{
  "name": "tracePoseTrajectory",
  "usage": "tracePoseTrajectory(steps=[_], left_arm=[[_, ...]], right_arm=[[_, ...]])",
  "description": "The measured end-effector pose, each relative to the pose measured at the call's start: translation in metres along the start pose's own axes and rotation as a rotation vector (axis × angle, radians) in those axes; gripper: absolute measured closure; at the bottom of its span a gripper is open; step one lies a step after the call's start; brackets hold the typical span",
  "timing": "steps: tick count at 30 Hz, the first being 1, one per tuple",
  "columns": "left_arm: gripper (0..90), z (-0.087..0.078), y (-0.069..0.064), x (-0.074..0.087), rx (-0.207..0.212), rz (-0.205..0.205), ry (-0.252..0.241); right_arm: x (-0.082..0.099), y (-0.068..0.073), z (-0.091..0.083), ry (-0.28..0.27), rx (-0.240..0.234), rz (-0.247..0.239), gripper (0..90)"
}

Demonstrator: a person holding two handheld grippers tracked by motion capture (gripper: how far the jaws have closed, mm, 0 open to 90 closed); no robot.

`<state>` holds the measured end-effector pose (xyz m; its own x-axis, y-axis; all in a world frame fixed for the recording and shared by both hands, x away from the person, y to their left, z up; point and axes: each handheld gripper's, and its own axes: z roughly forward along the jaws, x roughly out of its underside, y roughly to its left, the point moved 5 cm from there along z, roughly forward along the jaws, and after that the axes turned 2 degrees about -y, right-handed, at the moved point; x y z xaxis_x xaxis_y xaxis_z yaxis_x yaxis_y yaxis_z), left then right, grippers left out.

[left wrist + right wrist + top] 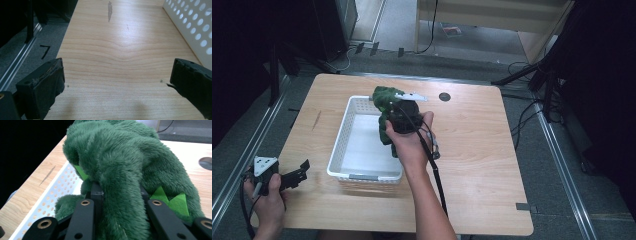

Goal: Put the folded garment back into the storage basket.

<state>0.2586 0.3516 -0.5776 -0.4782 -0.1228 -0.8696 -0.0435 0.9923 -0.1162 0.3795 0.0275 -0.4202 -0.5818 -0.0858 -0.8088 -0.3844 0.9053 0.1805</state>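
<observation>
At about eight o'clock on the tabletop point(472, 165), the left hand-held gripper point(301, 171) rests low near the front left corner, its jaws spread wide with nothing between them; in the left gripper view the bare wood grain lies between the two black pads point(47, 85). Just to its two o'clock stands the white perforated basket point(343, 150), its pierced side wall showing at the upper right of that view. Over the basket's right rim, toward one o'clock of it, the right hand-held gripper point(393, 111) is clamped on the green plush toy point(384, 97), which hangs above the basket. In the right gripper view the toy's furry limb point(120, 202) is pinched between the jaws, lighter green felt spikes point(172, 201) beside it.
</observation>
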Motion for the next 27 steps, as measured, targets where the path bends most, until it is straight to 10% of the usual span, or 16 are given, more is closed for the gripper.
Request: tracePoseTrajectory(steps=[27], left_arm=[[0.6, 0.0, 0.002, 0.0, 0.006, -0.006, 0.007]], right_arm=[[0.023, 0.044, 0.052, 0.044, -0.007, -0.007, 68.2]])
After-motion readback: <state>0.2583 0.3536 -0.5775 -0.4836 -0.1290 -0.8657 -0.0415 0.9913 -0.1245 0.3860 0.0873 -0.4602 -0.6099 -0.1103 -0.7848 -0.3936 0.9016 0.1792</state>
